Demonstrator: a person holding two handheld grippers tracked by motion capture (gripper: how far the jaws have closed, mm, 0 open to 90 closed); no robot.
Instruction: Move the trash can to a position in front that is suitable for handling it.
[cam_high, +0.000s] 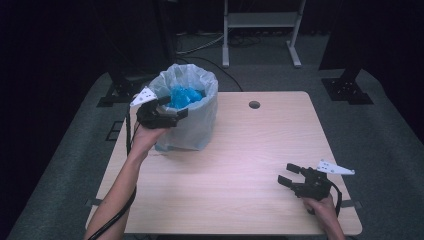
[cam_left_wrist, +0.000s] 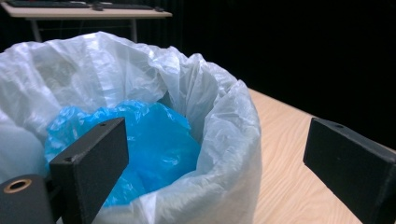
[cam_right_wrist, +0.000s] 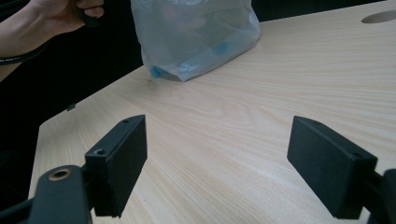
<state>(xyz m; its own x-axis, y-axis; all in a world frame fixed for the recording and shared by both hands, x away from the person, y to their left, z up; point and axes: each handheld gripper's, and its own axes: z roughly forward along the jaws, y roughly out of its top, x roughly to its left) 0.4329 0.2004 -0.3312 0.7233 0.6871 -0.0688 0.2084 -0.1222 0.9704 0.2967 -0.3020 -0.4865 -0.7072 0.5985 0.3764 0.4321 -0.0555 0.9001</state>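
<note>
A small bin lined with a translucent white bag (cam_high: 192, 112) stands at the table's back left. Crumpled blue plastic (cam_high: 184, 96) lies inside it, seen close in the left gripper view (cam_left_wrist: 149, 144). My left gripper (cam_high: 173, 108) hovers at the bin's near-left rim, open, with nothing between its jaws; one jaw is over the blue plastic, the other outside the rim. My right gripper (cam_high: 290, 175) rests low over the table's front right, open and empty. Its view shows the bin's lower part (cam_right_wrist: 196, 37) far off and the person's left hand (cam_right_wrist: 60, 16).
The wooden table (cam_high: 240, 165) has a round cable hole (cam_high: 254, 105) at the back centre. A white metal frame (cam_high: 260, 30) stands on the grey floor behind. Black stands flank the table at back left and back right.
</note>
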